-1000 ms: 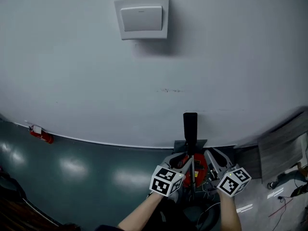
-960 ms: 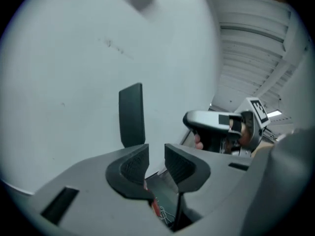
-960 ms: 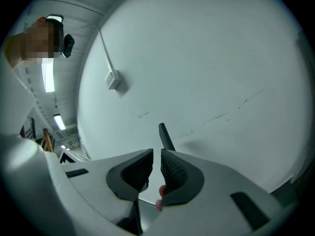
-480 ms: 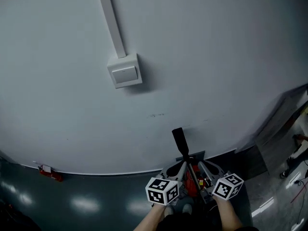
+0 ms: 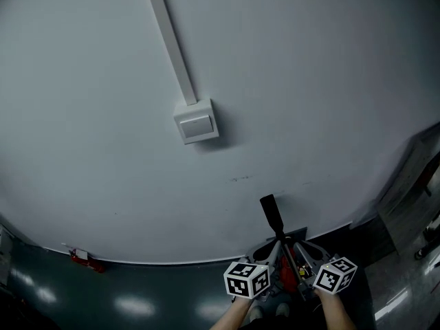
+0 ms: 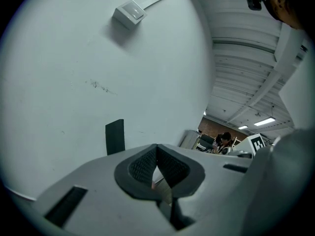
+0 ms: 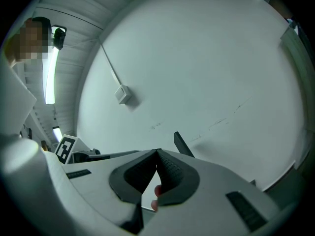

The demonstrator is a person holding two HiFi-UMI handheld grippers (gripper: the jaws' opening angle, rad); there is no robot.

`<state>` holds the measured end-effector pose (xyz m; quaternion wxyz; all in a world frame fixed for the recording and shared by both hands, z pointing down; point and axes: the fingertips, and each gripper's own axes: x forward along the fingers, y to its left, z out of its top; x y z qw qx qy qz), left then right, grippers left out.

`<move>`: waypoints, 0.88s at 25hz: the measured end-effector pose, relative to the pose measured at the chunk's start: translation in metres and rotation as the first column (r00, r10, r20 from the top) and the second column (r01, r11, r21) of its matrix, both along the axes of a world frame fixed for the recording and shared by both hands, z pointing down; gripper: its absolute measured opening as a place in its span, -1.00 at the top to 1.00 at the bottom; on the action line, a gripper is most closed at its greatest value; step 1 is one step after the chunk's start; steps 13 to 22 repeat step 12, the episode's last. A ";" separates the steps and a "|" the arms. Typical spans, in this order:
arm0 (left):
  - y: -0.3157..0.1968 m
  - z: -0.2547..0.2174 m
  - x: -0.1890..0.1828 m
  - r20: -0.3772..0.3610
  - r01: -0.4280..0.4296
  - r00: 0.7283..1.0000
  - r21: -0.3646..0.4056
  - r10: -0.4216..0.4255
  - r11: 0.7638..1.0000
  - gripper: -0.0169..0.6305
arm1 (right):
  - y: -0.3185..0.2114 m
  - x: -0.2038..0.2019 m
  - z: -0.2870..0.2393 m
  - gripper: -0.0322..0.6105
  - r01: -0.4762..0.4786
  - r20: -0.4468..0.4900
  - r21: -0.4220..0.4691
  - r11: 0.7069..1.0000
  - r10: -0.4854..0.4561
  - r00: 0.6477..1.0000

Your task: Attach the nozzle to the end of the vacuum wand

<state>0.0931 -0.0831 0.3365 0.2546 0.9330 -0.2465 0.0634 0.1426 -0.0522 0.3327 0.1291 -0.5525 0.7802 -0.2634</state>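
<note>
Right now your left gripper (image 6: 157, 146) has its jaws closed tip to tip, and your right gripper (image 7: 157, 152) is closed the same way. Only the right gripper view shows a bit of red through the gap below its pads. The head view alone shows both grippers low against the pale wall (image 5: 295, 81), flanking a thin wand (image 5: 281, 238). The black nozzle (image 5: 269, 210) sits at the wand's top, above the red vacuum body (image 5: 291, 270). That view also catches a small red object (image 5: 86, 260) at the wall's foot. The switch box (image 5: 196, 122) appears in all three views. Only the left gripper view shows people (image 6: 224, 140) far off.
</note>
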 end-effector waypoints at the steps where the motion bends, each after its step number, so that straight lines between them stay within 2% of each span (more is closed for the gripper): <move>1: -0.001 -0.001 -0.001 0.002 -0.002 1.000 0.001 0.002 1.000 0.94 | -0.001 0.000 0.000 0.84 0.000 0.003 0.000 1.000 0.000 1.000; 22: -0.009 -0.004 -0.002 0.008 0.008 1.000 0.008 -0.008 1.000 0.93 | -0.012 -0.001 -0.004 0.85 0.008 0.020 0.016 1.000 -0.008 1.000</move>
